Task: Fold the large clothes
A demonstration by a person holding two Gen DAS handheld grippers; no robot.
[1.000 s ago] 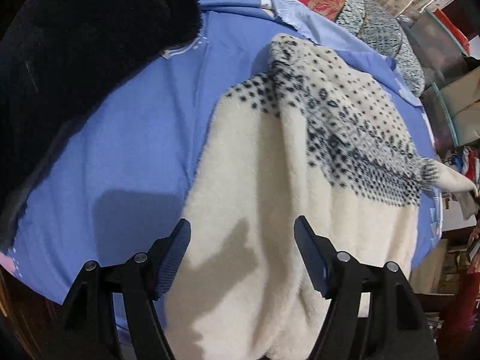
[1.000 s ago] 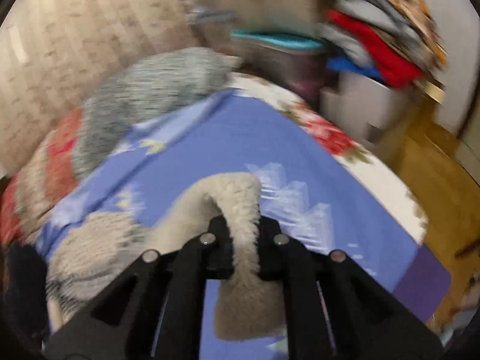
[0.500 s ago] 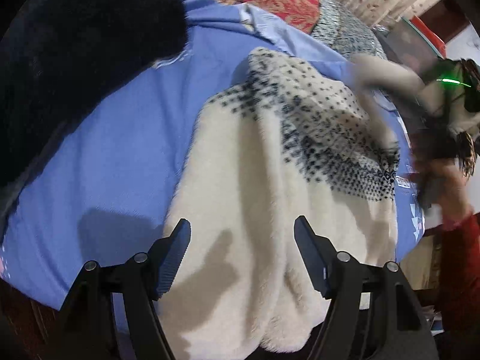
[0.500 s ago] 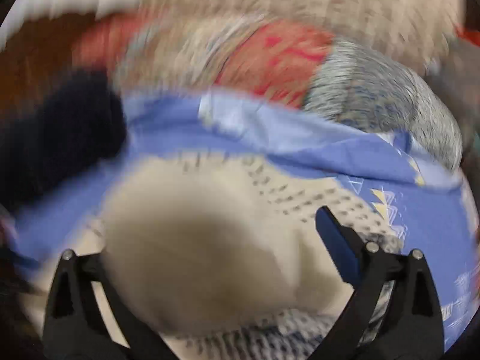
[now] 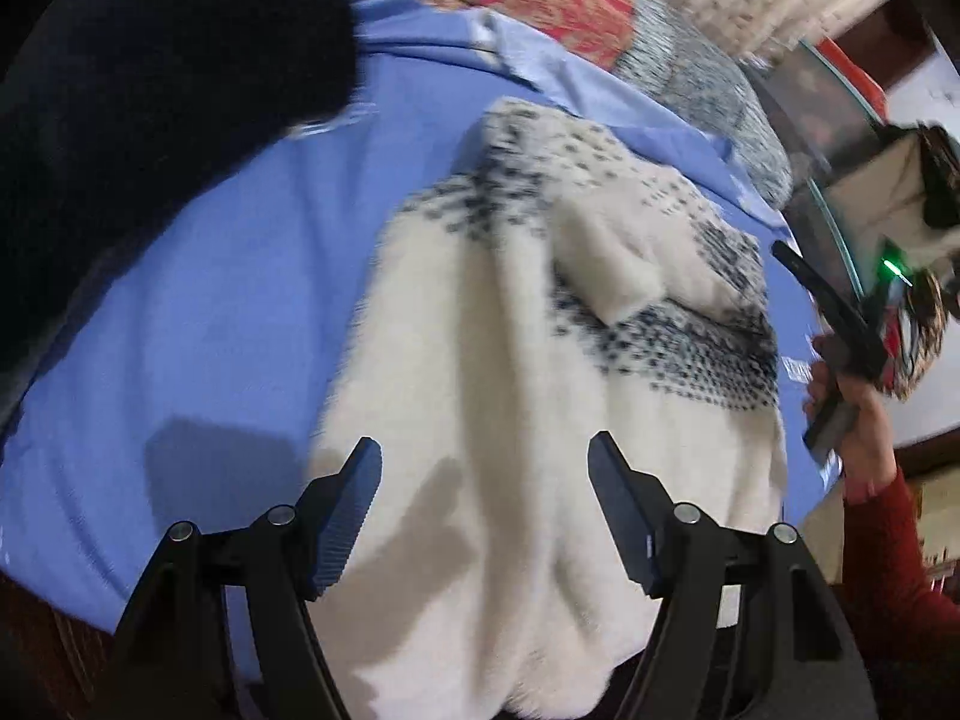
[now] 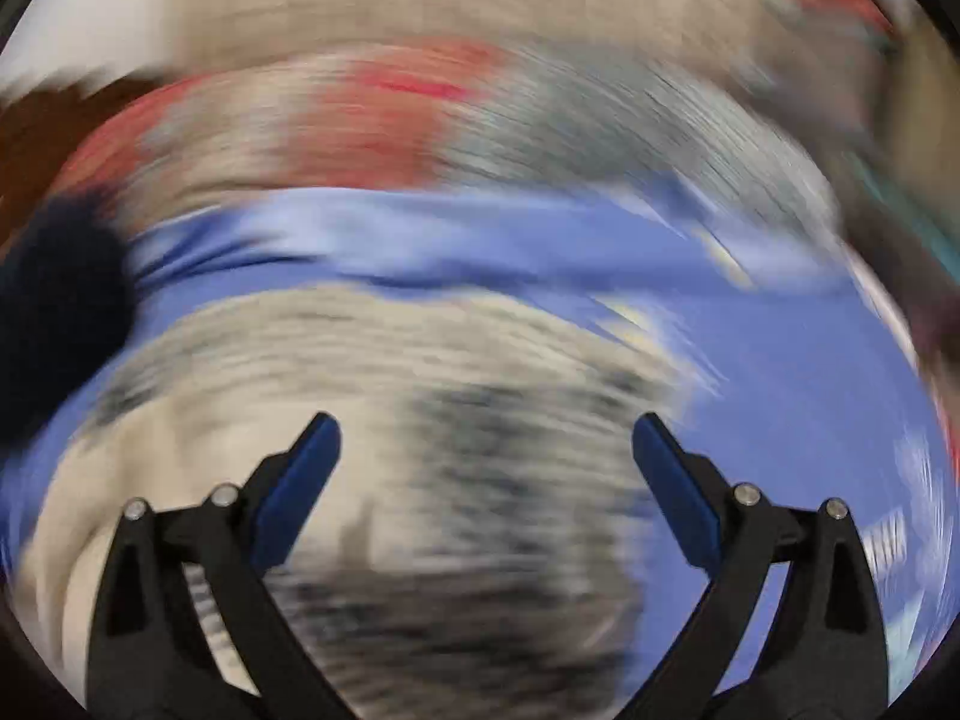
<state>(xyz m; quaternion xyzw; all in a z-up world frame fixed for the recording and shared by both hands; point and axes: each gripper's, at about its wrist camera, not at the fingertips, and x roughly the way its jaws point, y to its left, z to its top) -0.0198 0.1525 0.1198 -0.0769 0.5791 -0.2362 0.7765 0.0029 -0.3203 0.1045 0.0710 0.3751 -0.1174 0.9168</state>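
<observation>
A cream fleece sweater (image 5: 510,396) with a dark dotted band lies on the blue bedsheet (image 5: 198,312). Its right sleeve (image 5: 606,264) lies folded across the chest. My left gripper (image 5: 485,462) is open and empty, hovering above the sweater's lower part. My right gripper (image 6: 486,438) is open and empty above the sweater (image 6: 420,480); that view is heavily blurred. The right gripper also shows in the left wrist view (image 5: 798,264), held in a hand at the bed's right edge.
A black fuzzy garment (image 5: 138,102) lies at the upper left of the bed. Red patterned and grey knit bedding (image 5: 600,6) is piled at the far side. The person's red-sleeved arm (image 5: 888,546) is at the right. The bed's near edge is below the left gripper.
My right gripper carried the sleeve across the sweater, let it go and opened. It has since pulled back to the right. The left gripper stayed open and drifted slightly.
</observation>
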